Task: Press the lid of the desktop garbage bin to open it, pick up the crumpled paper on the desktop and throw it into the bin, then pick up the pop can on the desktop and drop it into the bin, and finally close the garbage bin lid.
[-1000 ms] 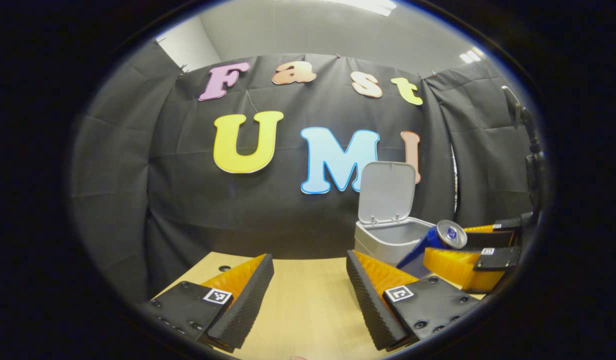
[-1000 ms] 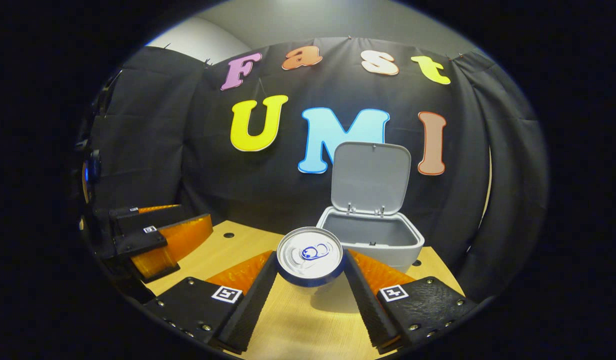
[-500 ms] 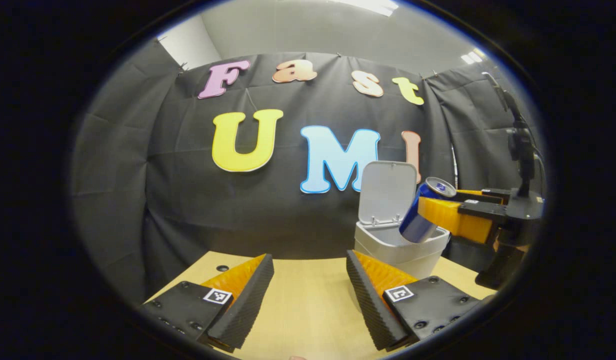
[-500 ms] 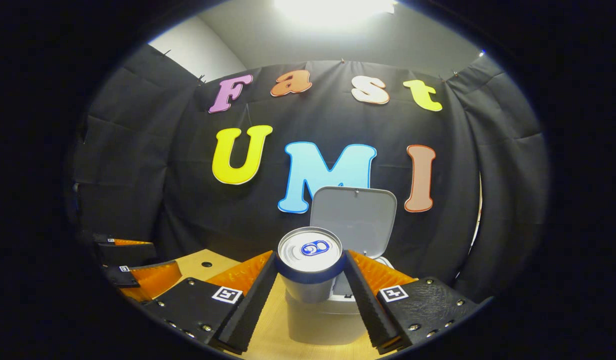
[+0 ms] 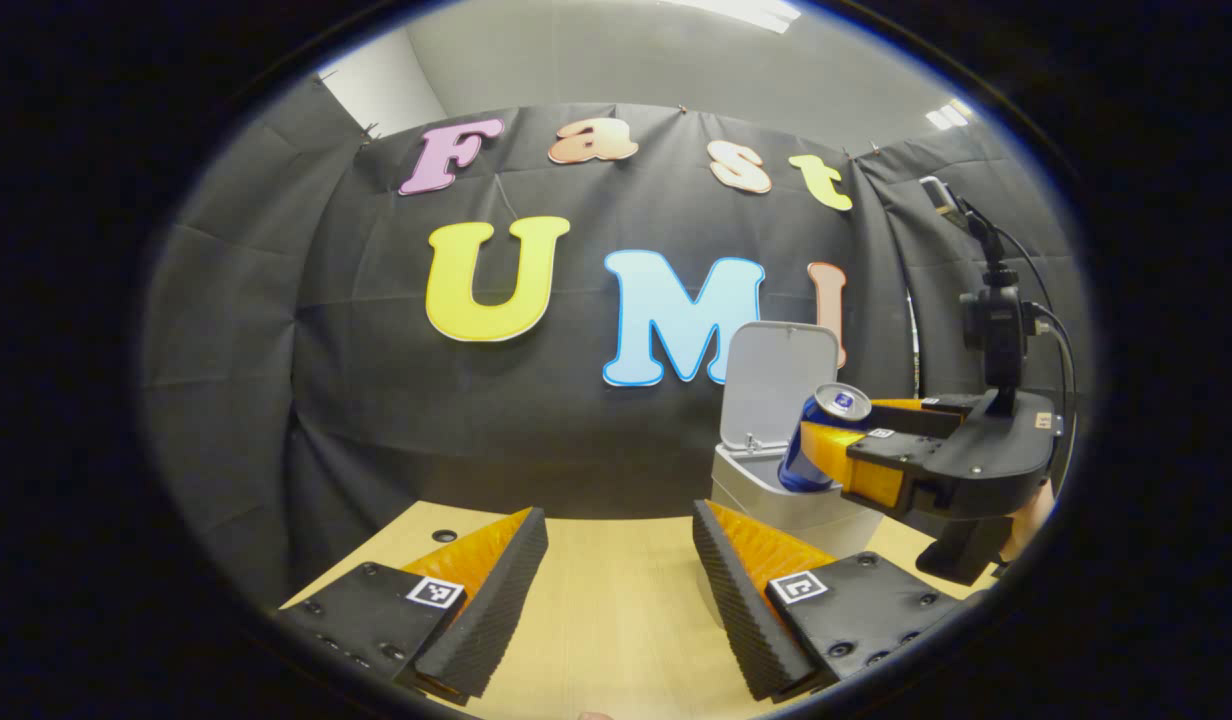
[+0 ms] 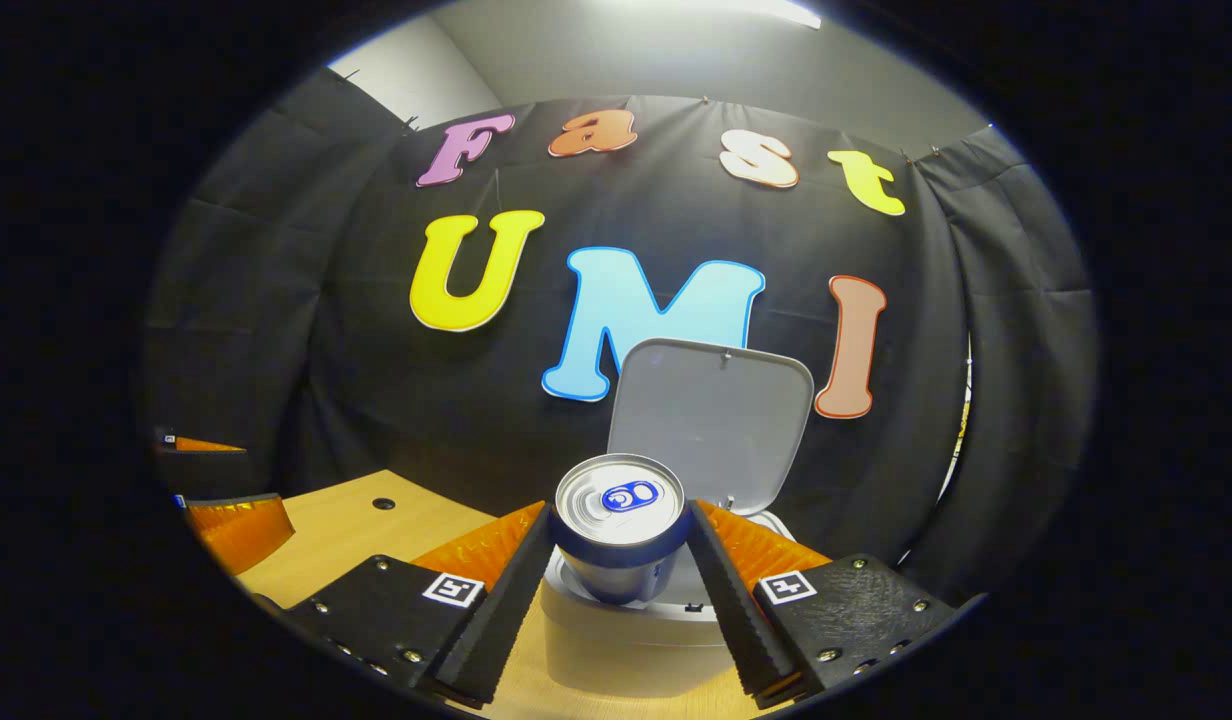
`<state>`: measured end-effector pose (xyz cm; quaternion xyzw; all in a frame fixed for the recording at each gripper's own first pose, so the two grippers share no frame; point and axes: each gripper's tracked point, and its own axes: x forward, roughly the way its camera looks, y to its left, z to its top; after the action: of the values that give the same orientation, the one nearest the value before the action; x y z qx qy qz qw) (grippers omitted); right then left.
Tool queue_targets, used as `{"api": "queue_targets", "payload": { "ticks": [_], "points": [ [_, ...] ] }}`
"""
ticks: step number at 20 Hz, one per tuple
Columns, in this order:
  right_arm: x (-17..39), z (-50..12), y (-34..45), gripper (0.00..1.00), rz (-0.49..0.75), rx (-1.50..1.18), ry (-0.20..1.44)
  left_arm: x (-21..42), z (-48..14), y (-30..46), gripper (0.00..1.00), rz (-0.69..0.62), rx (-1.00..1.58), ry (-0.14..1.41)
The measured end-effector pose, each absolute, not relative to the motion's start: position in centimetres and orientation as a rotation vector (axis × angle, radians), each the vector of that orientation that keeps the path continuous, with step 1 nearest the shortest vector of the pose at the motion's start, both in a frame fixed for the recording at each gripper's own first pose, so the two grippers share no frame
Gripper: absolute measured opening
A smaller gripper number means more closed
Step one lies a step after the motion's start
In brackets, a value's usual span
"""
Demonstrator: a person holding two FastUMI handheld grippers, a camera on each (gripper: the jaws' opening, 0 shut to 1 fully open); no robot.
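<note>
Left gripper (image 5: 616,590): jaws parted with nothing between them, held low over the tabletop (image 5: 596,600) — parked out of the way, by my reading, while the other hand works.
Tabletop: bare wood between and ahead of the left jaws; no crumpled paper lies in that stretch, so it is probably binned already, though the bin's inside is hidden.
Bin (image 5: 786,500): ahead and to the right of the left jaws; directly under and beyond the right jaws in the right gripper view.
Lid (image 6: 711,420): swung up behind the opening, standing nearly upright, which leaves the mouth free for a drop.
Pop can (image 6: 616,540): clamped between the right jaws, pull-tab end towards the camera; in the left gripper view it tilts, base down over the bin's opening.
Right gripper (image 6: 616,575): jaws clenched on the can's sides — held above the mouth so that letting go should send it in.
Remaining: release, then closing the lid.
</note>
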<state>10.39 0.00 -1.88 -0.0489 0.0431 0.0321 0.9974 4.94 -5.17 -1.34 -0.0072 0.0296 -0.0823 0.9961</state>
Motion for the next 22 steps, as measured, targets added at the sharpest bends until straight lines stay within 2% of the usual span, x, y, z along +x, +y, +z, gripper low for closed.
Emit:
{"api": "queue_targets", "payload": {
  "ticks": [5,8,15,22],
  "points": [
    [10.9,-2.0,-0.3,0.86,0.046,-0.098,0.097,4.9,-1.2,-5.2,0.95,-0.158,-0.010,0.057],
    [11.1,-1.3,-1.0,0.94,0.038,-0.084,0.085,4.8,-1.2,-5.1,0.95,-0.159,-0.012,0.058],
    [13.0,2.6,-3.4,0.93,-0.010,-0.127,0.047,5.0,-0.8,-5.8,0.95,-0.196,-0.002,0.046],
    [17.1,7.3,-5.9,0.93,-0.059,-0.100,0.027,7.7,-0.9,-6.1,0.95,-0.228,-0.032,0.050]
  ]
}}
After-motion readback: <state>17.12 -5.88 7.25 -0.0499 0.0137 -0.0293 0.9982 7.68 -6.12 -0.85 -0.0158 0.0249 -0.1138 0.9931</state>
